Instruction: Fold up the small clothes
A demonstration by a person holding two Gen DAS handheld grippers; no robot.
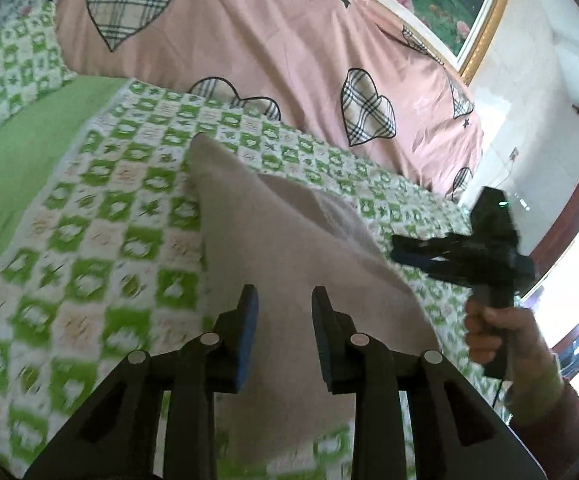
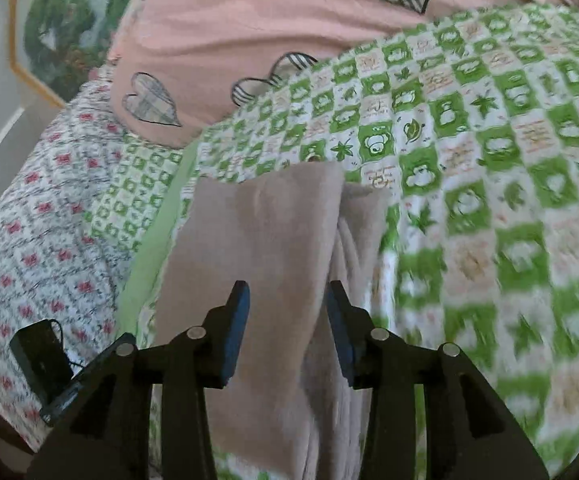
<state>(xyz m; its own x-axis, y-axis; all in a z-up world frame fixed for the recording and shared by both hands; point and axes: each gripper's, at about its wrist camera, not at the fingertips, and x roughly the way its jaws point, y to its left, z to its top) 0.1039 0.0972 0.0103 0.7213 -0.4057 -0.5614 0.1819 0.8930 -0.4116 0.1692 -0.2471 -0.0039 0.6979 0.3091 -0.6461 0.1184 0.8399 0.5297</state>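
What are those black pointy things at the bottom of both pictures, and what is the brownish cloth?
Those are the two fingers of a grabbing tool. A person holds one tool in each hand, and each tool has a little camera looking out along its fingers. One picture comes from the left gripper, the other from the right gripper. In the left picture you can even see the person's hand holding the other tool. The beige garment is a small piece of clothing being folded. It lies on a green checked sheet on a bed, near a pink quilt with hearts. Both pairs of fingers are open and hold nothing.
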